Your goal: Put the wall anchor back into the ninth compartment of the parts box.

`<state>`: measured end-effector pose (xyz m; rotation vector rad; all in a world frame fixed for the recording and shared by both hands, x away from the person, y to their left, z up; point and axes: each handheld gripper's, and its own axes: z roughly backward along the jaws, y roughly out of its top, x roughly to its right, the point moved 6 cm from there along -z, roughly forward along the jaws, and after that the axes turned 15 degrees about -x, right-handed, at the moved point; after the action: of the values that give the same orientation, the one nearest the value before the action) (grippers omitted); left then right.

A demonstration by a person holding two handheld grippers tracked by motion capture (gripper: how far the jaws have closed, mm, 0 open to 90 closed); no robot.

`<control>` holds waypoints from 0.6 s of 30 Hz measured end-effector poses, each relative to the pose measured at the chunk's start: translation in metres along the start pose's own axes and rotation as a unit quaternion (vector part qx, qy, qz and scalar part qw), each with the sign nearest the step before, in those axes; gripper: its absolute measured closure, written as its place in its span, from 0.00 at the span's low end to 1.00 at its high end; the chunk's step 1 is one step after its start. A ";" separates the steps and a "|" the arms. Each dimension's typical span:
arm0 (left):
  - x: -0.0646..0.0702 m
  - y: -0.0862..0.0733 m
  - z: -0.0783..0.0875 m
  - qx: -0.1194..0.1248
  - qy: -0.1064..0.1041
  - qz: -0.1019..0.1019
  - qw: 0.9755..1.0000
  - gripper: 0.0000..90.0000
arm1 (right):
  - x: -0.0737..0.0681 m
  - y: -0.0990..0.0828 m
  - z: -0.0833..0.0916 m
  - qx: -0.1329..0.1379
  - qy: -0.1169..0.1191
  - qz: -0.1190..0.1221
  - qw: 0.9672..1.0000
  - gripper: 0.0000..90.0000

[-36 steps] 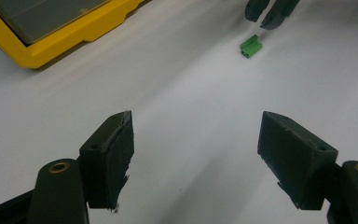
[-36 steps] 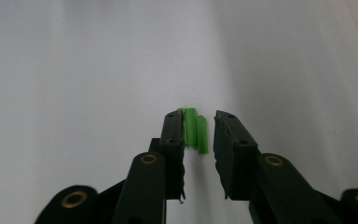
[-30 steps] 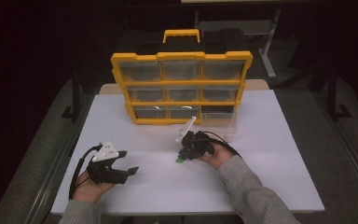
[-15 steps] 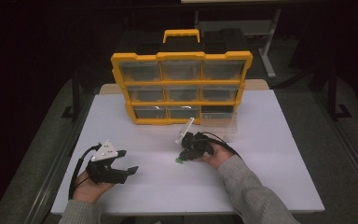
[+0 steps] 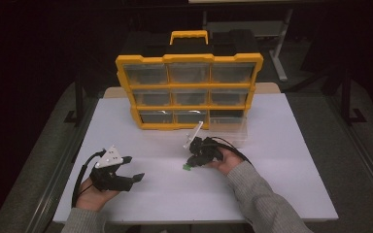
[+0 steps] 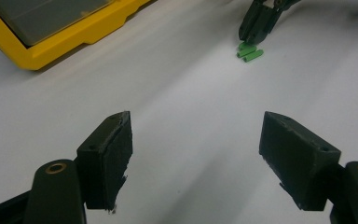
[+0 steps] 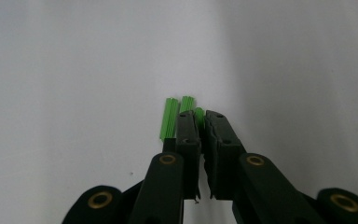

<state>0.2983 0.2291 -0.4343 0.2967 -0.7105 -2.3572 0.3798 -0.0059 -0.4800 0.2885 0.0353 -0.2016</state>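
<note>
My right gripper (image 7: 200,122) has just been closing and now pinches one green plug (image 7: 198,113) at its tips; two more green plugs (image 7: 170,119) lie on the white table (image 7: 74,70) just left of them. My left gripper (image 5: 126,170) rests open, well apart. Beyond stands the yellow drawer cabinet (image 5: 189,92).

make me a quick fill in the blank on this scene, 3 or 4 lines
1. The small ridged plugs by the right gripper are ___ in colour.
2. The left gripper has its jaws ___, with nothing between them.
3. The organiser has a frame coloured ___.
4. The organiser's bottom right drawer is pulled ___.

Missing words: green; open; yellow; out
</note>
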 end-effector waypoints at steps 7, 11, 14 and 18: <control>0.000 0.001 0.002 0.003 0.003 -0.002 1.000 0.28 | -0.004 -0.001 0.013 0.004 0.009 -0.011 1.000 0.93; -0.001 0.001 0.002 0.002 0.005 -0.008 1.000 0.28 | -0.006 0.002 0.021 0.008 0.010 -0.002 1.000 0.93; 0.000 0.002 0.003 0.003 0.004 -0.008 1.000 0.28 | -0.008 0.005 0.031 0.017 0.016 0.000 1.000 0.93; 0.000 0.002 0.005 0.008 0.004 -0.007 1.000 0.28 | -0.006 0.008 0.044 0.029 0.021 0.004 0.999 0.93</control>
<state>0.2978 0.2299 -0.4291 0.3183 -0.7249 -2.3635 0.3756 -0.0102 -0.4348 0.3497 0.0699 -0.1891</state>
